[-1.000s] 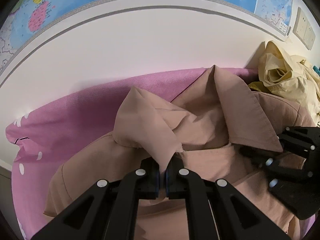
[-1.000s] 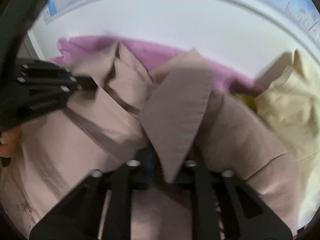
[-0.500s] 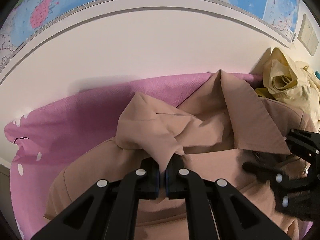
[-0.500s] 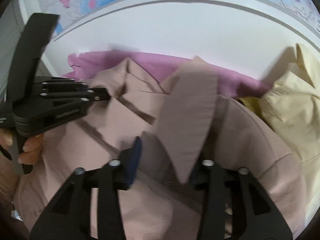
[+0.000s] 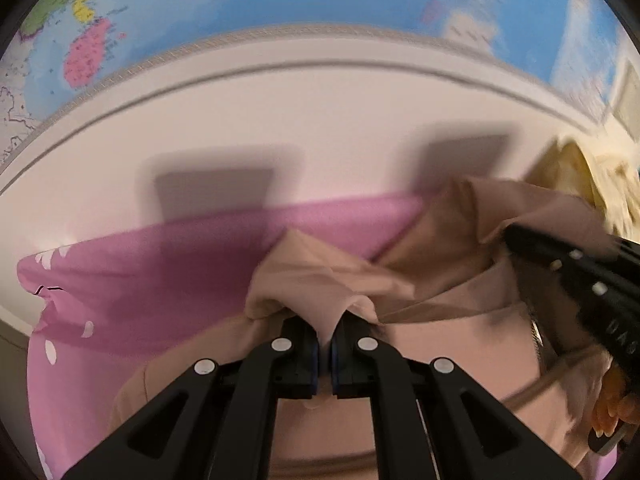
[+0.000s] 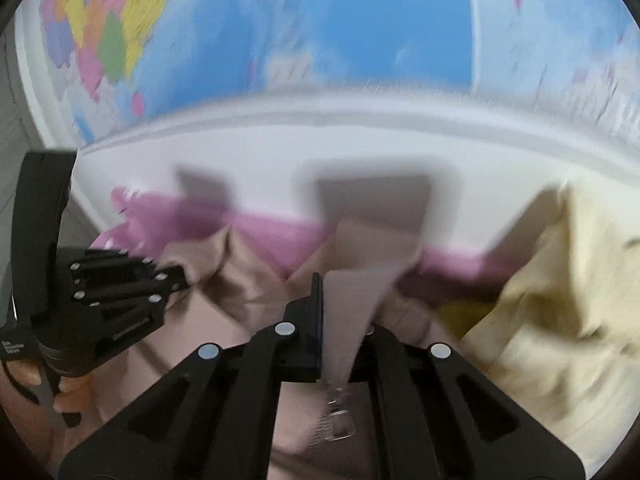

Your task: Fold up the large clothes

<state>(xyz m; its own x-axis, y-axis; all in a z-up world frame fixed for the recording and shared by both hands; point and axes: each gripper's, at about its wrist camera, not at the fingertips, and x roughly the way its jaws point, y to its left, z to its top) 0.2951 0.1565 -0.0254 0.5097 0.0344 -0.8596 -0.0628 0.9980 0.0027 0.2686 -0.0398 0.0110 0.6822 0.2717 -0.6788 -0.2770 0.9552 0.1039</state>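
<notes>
**Desk:** Entry, step in hand?

**Operator:** Opening grip. My left gripper [image 5: 325, 340] is pinching one collar tip of the tan jacket [image 5: 448, 344], low centre of the left view. My right gripper [image 6: 340, 344] has just snapped closed and is pinching the other collar flap [image 6: 360, 288], centre of the right view. The jacket lies on the pink sheet [image 5: 140, 280].

**Desk:** Next move?

**Operator:** I judge: lift both tips evenly, spread it flat.

**Desk:** Count?

**Operator:** Tan jackets, one. Yellow garments [image 6: 560, 300], one, right. Grippers, two. Wall maps [image 6: 320, 20], one.
</notes>
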